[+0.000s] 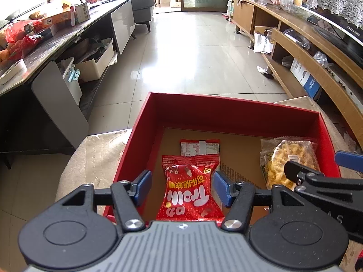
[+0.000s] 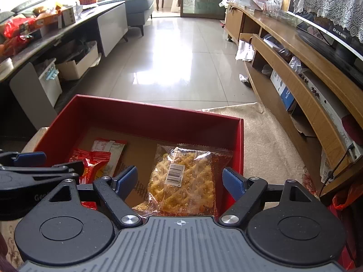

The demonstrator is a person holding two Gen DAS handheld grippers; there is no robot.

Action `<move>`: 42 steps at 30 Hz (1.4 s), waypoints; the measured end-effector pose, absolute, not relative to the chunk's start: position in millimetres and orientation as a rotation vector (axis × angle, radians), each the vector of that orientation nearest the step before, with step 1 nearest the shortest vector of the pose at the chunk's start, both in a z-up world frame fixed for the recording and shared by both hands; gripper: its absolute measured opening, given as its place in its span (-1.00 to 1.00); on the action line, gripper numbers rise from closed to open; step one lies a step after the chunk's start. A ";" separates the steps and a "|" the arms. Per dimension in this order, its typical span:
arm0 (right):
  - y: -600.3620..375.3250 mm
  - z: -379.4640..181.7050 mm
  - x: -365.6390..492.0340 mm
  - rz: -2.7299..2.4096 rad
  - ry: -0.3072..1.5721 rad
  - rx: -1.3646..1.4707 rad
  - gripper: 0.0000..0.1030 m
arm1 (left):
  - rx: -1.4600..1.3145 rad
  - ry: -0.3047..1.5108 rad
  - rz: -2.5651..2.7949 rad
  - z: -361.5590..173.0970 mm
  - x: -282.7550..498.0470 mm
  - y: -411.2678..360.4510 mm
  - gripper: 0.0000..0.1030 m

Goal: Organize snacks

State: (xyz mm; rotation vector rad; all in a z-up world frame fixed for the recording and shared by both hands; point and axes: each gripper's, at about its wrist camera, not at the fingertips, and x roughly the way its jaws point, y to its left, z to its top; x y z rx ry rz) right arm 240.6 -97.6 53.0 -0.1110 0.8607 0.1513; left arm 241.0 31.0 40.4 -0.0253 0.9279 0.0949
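Observation:
A red box [image 1: 226, 107] [image 2: 145, 115] with a brown cardboard floor sits on a beige cloth. Inside lie a red snack packet [image 1: 190, 192] [image 2: 90, 163], a second red-and-white packet [image 1: 199, 147] [image 2: 109, 146] behind it, and a clear bag of yellow crisps [image 1: 288, 158] [image 2: 183, 181]. My left gripper [image 1: 181, 187] is open, its blue pads either side of the red packet without touching it. My right gripper [image 2: 180, 180] is open above the clear bag, its pads either side of it; it also shows at the right of the left wrist view [image 1: 322, 165].
The beige cloth [image 2: 261, 140] covers the surface under the box. A dark cluttered table [image 1: 45, 45] stands to the left, a wooden TV cabinet [image 2: 295, 72] to the right, and a shiny tiled floor [image 1: 192, 52] lies beyond the box.

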 end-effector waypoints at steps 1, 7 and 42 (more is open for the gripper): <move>-97.6 54.4 239.4 0.151 0.858 -0.112 0.68 | -0.025 0.926 0.091 41.7 238.8 30.9 0.10; -95.3 62.6 228.5 0.153 0.844 -0.125 0.68 | -0.031 0.915 0.070 48.8 226.3 33.7 0.13; -82.6 53.2 108.8 0.235 0.945 -0.096 0.72 | -0.092 1.103 0.027 -1.5 118.2 72.9 0.23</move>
